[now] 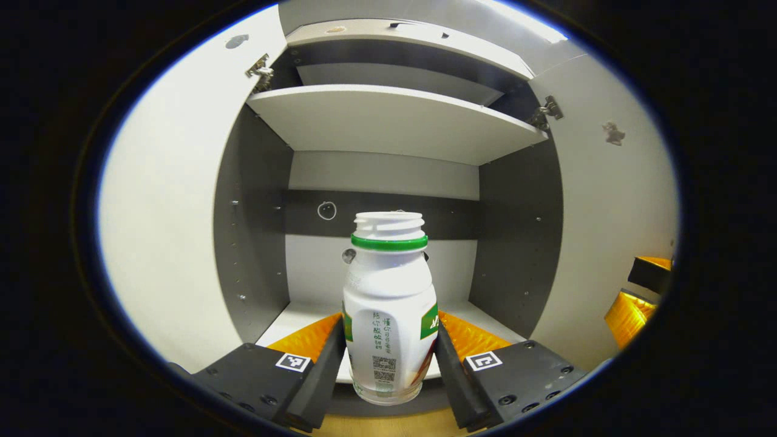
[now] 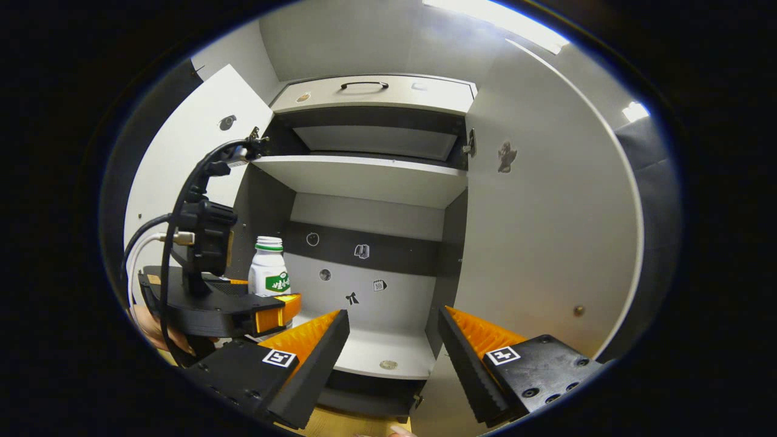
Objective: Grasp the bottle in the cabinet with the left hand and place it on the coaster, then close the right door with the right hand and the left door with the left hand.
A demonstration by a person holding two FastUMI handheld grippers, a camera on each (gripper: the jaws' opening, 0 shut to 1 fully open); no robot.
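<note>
While the left gripper clamps the bottle, right gripper fingers spread.

My booth is bright; light comes from above, with a strip lamp blown out at the upper right of the right gripper view. The cabinet doors glare near white at the left of the left gripper view. Under the shelf the recess lies in soft shadow. Both views are sharp in the middle; straight edges bow toward the rim, with a blue fringe there.
</note>
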